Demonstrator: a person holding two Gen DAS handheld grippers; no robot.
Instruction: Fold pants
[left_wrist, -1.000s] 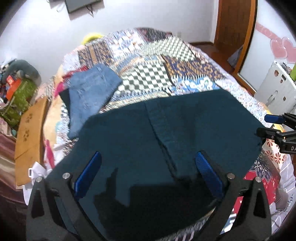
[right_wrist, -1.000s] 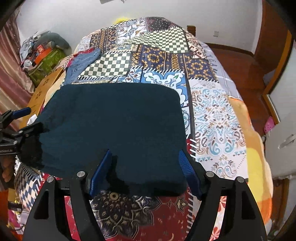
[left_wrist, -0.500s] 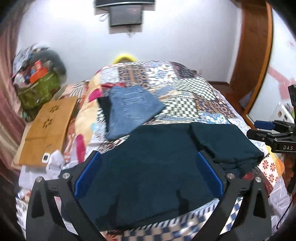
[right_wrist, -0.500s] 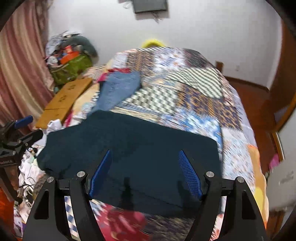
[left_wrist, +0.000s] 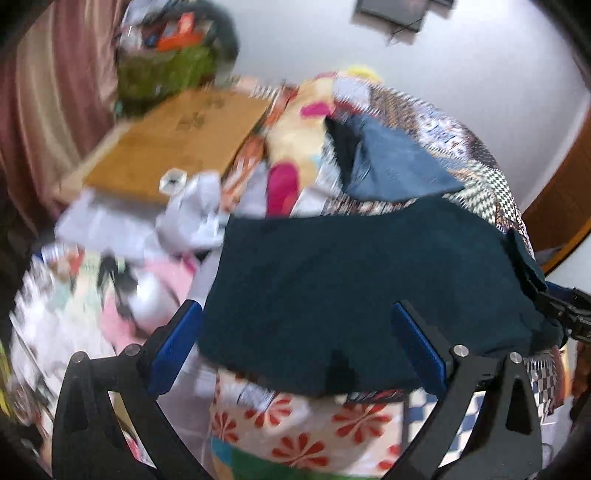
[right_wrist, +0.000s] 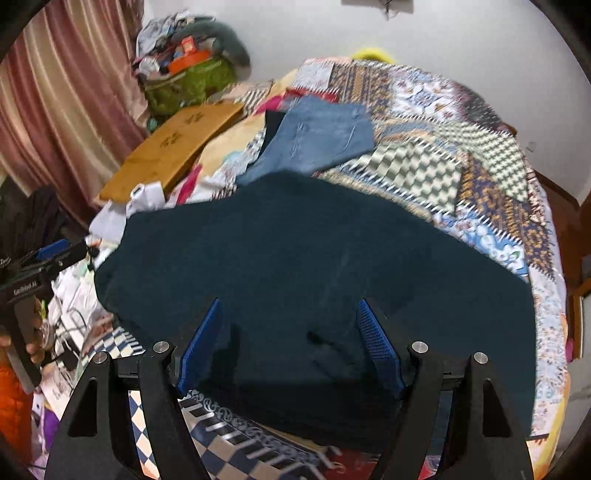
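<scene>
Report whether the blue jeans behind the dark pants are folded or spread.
Folded: the blue jeans lie as a compact rectangle on the quilt, with no separate legs showing.

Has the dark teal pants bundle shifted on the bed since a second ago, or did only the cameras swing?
Cannot tell. The dark teal pants lie just in front of the folded jeans on the quilt, much as before; both cameras swung, which hides any small shift.

A home bedroom: a bed covered with a colourful patchwork quilt fills the room, folded blue denim jeans lying on it. Striped pink curtains hang at one side, a white painted wall stands behind, and household clutter surrounds a green fabric bag.
</scene>
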